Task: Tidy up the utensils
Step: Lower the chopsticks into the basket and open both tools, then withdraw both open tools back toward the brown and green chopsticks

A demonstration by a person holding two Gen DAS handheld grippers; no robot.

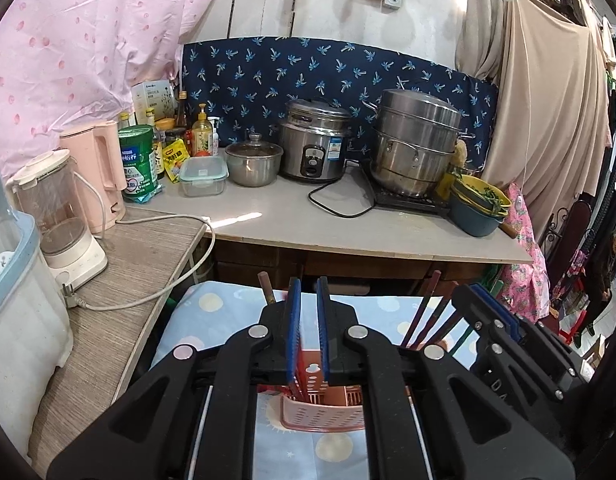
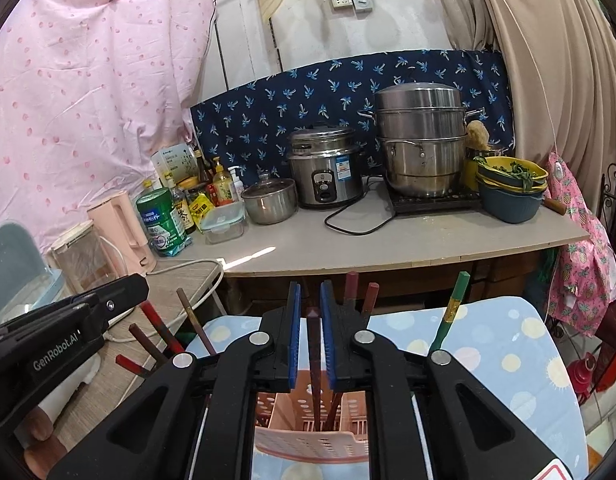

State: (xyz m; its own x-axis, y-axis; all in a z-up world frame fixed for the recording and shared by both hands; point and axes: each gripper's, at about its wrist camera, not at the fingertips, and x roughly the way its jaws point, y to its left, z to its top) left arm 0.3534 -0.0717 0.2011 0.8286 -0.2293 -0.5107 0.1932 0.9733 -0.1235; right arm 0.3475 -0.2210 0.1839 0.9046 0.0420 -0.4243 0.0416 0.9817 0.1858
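Observation:
A pink perforated utensil holder (image 1: 324,404) stands on a light blue patterned cloth (image 1: 211,316); it also shows in the right wrist view (image 2: 312,428). Several dark red and brown chopsticks (image 2: 163,336) stand in it, plus a green one (image 2: 452,308). My left gripper (image 1: 309,292) hovers over the holder, jaws a small gap apart, nothing between them. My right gripper (image 2: 311,296) also sits over the holder, a dark red chopstick (image 2: 314,344) standing between its blue pads; contact is unclear. The right gripper appears at the right of the left wrist view (image 1: 492,312).
A counter (image 1: 348,224) behind carries a rice cooker (image 1: 314,146), steamer pot (image 1: 416,144), small lidded pot (image 1: 253,162), plastic box (image 1: 203,176), bottles and stacked bowls (image 1: 478,208). A side table (image 1: 119,264) at left holds a pink kettle (image 1: 97,172), blender (image 1: 59,220) and cable.

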